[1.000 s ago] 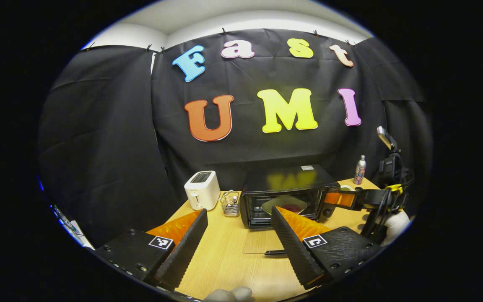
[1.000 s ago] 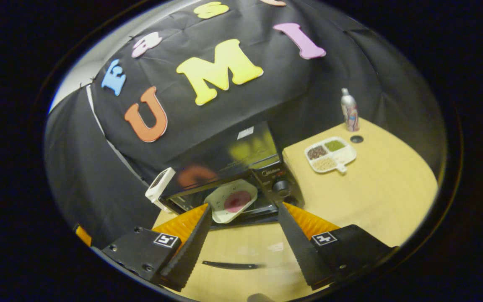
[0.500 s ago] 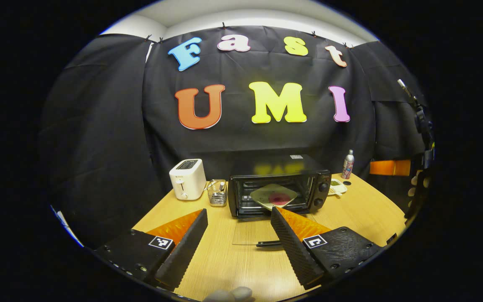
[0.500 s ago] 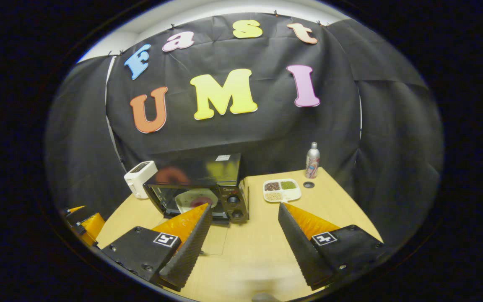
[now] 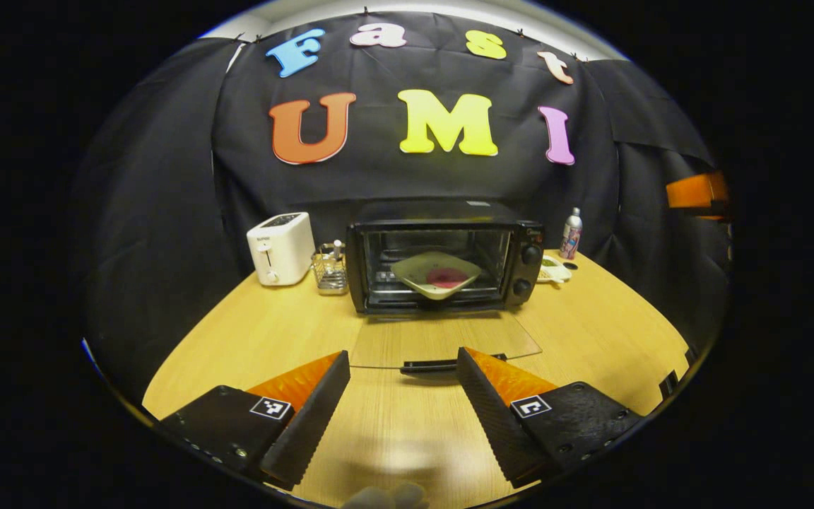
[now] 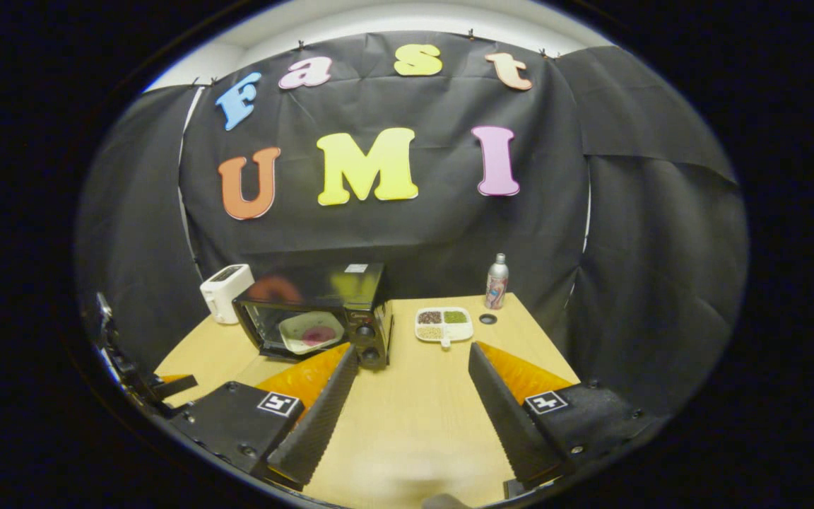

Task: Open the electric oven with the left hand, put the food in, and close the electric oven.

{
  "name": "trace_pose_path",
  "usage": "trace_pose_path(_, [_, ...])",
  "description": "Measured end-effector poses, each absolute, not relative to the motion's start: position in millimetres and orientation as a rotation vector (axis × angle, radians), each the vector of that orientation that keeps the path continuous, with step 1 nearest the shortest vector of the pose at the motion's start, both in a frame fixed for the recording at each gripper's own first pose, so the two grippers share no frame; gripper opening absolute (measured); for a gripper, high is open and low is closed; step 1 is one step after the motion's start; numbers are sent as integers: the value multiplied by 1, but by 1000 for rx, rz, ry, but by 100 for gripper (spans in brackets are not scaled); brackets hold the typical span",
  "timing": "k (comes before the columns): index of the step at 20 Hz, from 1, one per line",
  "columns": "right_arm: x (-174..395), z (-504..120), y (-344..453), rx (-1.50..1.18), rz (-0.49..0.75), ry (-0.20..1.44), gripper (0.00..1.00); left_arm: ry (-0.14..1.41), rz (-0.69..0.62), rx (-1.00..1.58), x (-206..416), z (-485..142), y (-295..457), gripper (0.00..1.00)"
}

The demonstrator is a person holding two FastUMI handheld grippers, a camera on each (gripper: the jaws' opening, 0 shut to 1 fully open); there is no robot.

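Now close the oven door

Your left gripper (image 5: 403,410) is wide open and empty, facing the lowered glass door (image 5: 442,339) and its handle (image 5: 446,365). Plate of food (image 5: 437,272) sits inside the electric oven (image 5: 442,261). Your right gripper (image 6: 410,410), also open and empty, is aside.

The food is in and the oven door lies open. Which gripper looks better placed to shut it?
Left. The left gripper is open and lined up with the door handle just ahead; the right gripper faces bare table beside the electric oven.

White toaster (image 5: 280,247), wire basket (image 5: 330,268), bottle (image 6: 497,282), divided snack tray (image 6: 444,324)
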State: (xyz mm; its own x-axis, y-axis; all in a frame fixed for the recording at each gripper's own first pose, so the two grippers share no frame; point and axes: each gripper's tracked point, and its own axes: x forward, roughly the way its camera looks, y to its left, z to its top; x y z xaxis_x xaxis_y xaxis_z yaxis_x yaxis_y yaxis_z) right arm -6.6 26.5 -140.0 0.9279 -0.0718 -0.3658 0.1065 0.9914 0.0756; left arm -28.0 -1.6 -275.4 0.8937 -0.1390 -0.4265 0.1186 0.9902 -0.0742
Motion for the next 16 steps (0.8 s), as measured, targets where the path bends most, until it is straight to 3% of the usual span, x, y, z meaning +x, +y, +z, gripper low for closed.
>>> trace_pose_path(6, [-17,-133,0,4,-88,393,100,543,-153,-85,-23,-332,-43,97])
trace_pose_path(11, [-23,-134,-17,2,-103,413,96,585,-160,-77,-14,-363,-64,100])
trace_pose_path(15, [-28,-134,-22,-16,-110,425,96,599,-179,-35,-5,-379,-73,96])
trace_pose_path(16, [-28,-134,-23,-19,-114,428,100,602,-177,-30,-3,-382,-73,97])
